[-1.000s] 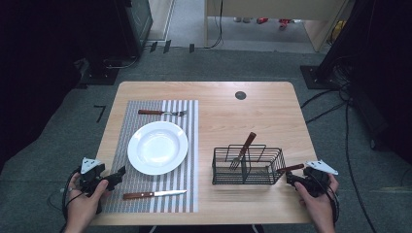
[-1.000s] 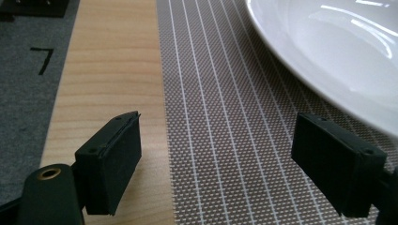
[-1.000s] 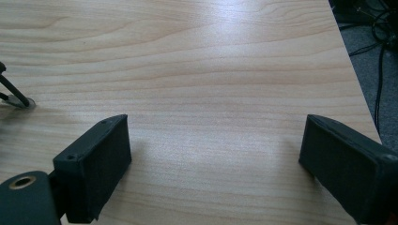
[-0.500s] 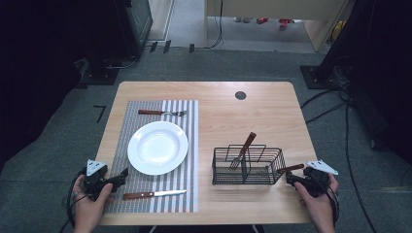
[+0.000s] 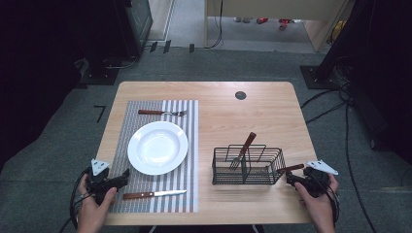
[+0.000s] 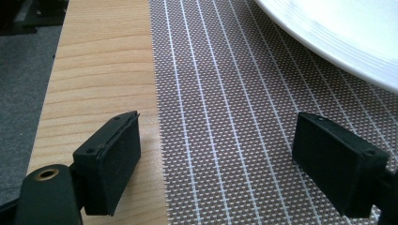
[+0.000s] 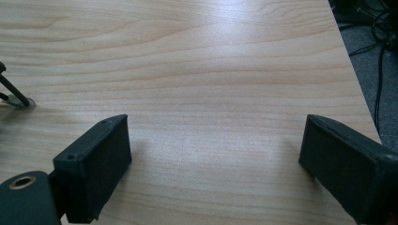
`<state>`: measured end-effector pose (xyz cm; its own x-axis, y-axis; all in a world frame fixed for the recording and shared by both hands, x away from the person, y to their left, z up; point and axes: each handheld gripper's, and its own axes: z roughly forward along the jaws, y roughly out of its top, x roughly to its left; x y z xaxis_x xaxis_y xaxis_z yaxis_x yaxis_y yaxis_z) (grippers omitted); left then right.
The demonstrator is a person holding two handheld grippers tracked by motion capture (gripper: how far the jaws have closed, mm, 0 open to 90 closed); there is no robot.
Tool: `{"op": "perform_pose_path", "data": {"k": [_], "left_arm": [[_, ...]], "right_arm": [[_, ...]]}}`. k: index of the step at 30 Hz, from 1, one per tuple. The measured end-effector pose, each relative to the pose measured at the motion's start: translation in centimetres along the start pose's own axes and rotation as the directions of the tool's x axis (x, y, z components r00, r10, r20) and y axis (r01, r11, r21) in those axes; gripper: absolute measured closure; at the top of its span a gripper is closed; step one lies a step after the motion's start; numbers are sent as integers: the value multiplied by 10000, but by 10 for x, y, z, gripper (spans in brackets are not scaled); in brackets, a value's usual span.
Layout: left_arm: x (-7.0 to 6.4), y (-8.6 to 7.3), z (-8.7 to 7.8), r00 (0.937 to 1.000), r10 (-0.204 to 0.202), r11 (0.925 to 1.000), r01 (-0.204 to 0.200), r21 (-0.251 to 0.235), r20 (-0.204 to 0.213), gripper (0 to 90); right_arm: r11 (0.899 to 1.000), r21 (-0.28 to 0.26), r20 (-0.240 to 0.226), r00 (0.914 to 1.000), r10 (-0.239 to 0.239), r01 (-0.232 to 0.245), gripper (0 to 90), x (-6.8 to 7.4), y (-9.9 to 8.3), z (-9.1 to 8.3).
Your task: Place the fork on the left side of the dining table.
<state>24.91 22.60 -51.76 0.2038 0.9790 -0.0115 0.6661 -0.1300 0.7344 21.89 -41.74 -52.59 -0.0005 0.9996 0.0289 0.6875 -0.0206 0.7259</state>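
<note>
A: Where do we stand in the high view? Our left gripper (image 5: pixel 119 180) rests at the near left corner of the light wooden counter (image 5: pixel 243 116), its fingers spread wide and holding nothing; in the left gripper view they straddle the edge of the striped woven placemat (image 6: pixel 244 117), with the rim of the round white plate (image 6: pixel 338 42) at the far right.

B: Our right gripper (image 5: pixel 291 177) sits at the near right edge, fingers likewise wide apart and empty, over bare wood in the right gripper view.

A: And the things in hand? The wooden-handled table knife (image 5: pixel 153 194) lies on the near edge of the placemat, just right of the left gripper. The black wire basket (image 5: pixel 248 166) stands just left of the right gripper, with a wooden-handled fork (image 5: pixel 242 151) leaning upright inside it. A second wooden-handled fork (image 5: pixel 162 113) lies on the mat beyond the plate.

B: What could go wrong? We judge that reaching into the basket risks the fingers catching its wire rim and dragging or tipping the light frame. The leaning fork may pivot and slip in a shallow pinch.

A: On the left, a flat knife is hard to lift; the fingers could snag the mat and shift the plate.
</note>
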Motion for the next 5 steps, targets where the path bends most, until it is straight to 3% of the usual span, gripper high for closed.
{"op": "perform_pose_path", "data": {"k": [5], "left_arm": [[0,0,0,10000,0,10000,0,1,-6,161]], "right_arm": [[10000,-1,3,10000,-1,1,87,0,0,0]]}}
